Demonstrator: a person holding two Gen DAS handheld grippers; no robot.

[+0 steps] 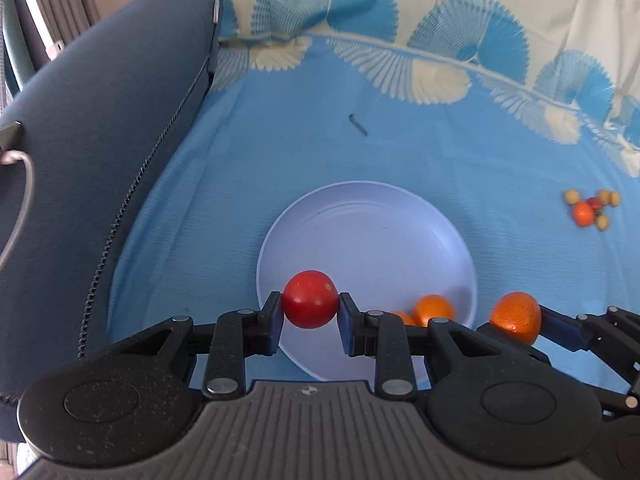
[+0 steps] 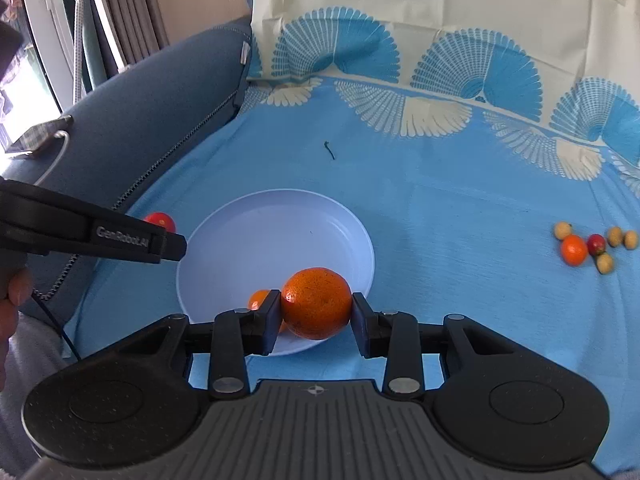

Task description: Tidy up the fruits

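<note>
My left gripper (image 1: 311, 312) is shut on a red tomato (image 1: 310, 299) above the near left rim of a pale blue plate (image 1: 368, 232). My right gripper (image 2: 316, 312) is shut on an orange (image 2: 316, 303) over the near edge of the same plate (image 2: 276, 240). The orange also shows in the left wrist view (image 1: 516, 316). Two small oranges (image 1: 434, 309) lie in the plate, one partly hidden behind my right finger (image 2: 259, 299). The tomato (image 2: 161, 221) shows behind the left gripper arm (image 2: 92, 232).
A cluster of small fruits (image 2: 588, 246) lies on the blue patterned cloth (image 2: 460, 208) to the right, also in the left wrist view (image 1: 592, 208). A dark stem (image 2: 330, 149) lies beyond the plate. A dark blue cushion (image 1: 100, 140) rises at left, with a phone (image 2: 36, 136) on it.
</note>
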